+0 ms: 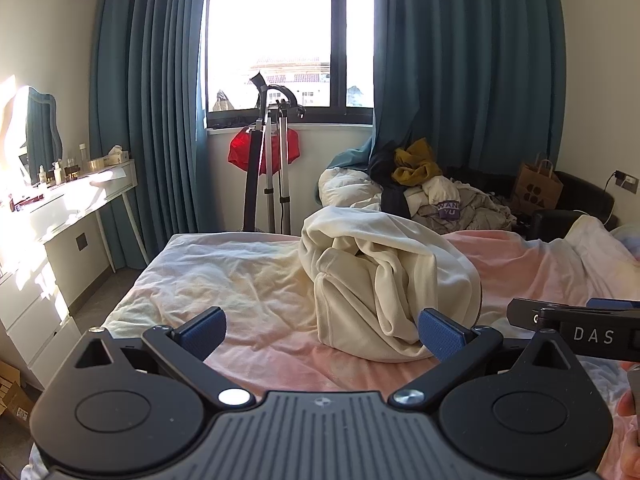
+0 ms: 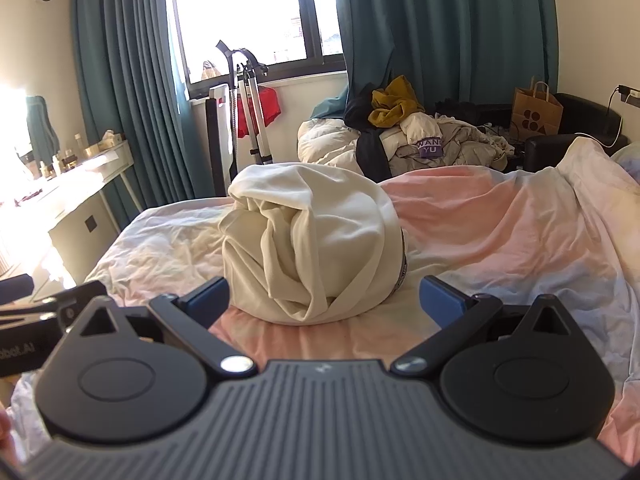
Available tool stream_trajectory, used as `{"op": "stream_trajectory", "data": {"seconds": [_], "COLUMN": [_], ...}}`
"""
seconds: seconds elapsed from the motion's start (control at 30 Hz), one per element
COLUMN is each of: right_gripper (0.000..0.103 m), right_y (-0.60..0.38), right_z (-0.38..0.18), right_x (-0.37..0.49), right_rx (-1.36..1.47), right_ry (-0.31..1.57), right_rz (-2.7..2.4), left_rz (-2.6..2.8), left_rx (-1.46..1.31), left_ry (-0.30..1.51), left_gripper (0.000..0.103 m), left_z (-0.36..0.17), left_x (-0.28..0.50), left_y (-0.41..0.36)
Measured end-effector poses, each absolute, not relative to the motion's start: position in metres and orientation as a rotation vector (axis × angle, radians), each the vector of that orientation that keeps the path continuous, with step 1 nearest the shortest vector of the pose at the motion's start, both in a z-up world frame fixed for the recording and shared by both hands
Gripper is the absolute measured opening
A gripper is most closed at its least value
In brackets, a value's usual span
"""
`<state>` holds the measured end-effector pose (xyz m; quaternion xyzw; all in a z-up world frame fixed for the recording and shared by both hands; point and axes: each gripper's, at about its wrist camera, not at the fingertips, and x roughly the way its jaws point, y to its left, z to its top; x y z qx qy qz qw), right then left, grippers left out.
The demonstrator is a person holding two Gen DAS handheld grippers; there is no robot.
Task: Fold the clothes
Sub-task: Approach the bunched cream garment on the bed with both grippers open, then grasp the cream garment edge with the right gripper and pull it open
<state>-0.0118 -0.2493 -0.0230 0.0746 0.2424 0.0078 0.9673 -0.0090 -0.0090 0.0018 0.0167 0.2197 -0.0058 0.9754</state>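
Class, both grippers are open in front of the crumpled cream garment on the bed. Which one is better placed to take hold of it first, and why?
Probably the left gripper: one of its fingers already overlaps the cream garment. The right gripper sits short of it, fingers to either side.

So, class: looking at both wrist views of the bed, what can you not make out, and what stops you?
- Cream garment: bunched up, so its type and sleeves are hidden in its own folds, both views.
- Purple label in the far clothes pile: text cut off by folds.
- Dressing table items: washed out by sun glare, left view.
- Left gripper and right gripper: both open, empty.
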Motion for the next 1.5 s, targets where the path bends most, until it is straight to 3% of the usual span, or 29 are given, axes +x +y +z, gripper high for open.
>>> {"op": "stream_trajectory", "data": {"seconds": [0.77, 1.33, 1.5], "right_gripper": [0.103, 0.103, 0.103], "right_y": [-0.27, -0.255, -0.257], "right_z": [-0.093, -0.118, -0.134], "right_x": [0.019, 0.069, 0.093], "right_rx": [0.213, 0.193, 0.274], "right_ry": [0.57, 0.494, 0.502], "right_rz": [-0.001, 0.001, 0.036], "left_rz": [-0.171, -0.109, -0.022], "left_rx": [0.044, -0.088, -0.127], "left_ry": [0.353, 0.39, 0.45], "left_gripper": [0.103, 0.103, 0.103], "left_z": [0.025, 0.037, 0.017], "left_x": [-0.073, -0.06, -0.032], "left_y": [-0.048, 0.011, 0.038]}}
